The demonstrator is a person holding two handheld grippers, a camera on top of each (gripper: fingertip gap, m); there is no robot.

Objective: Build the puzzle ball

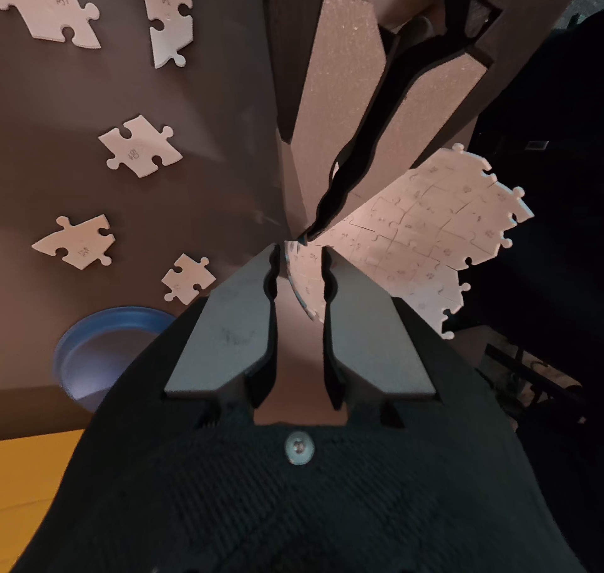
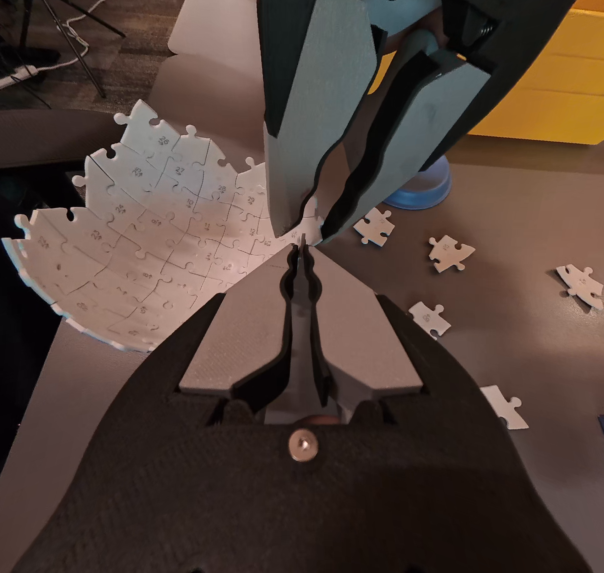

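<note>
A half-built white puzzle shell [image 1: 425,230], a bowl of joined numbered pieces, is held tilted above the dark table [image 1: 212,99]; it also shows in the right wrist view [image 2: 147,246]. My left gripper [image 1: 300,251] is closed around the shell's curved rim, its jaws a little apart with the wall between them; it comes in from the top in the right wrist view [image 2: 304,235]. My right gripper [image 2: 300,246] is shut on a thin white piece at the same rim spot, tip to tip with the left one [image 1: 305,236].
Several loose white pieces lie on the table [image 1: 140,146] [image 1: 76,241] [image 2: 449,253] [image 2: 428,318]. A blue ring stand [image 1: 98,344] [image 2: 421,194] sits near a yellow block [image 2: 539,99]. The table edge and a floor with tripod legs and cables [image 2: 49,34] lie beyond the shell. Only a small space, under 4 cm, lies between the two pairs of fingers. The yellow block [image 2: 539,99] is about equally far from each gripper, around 25 cm.
</note>
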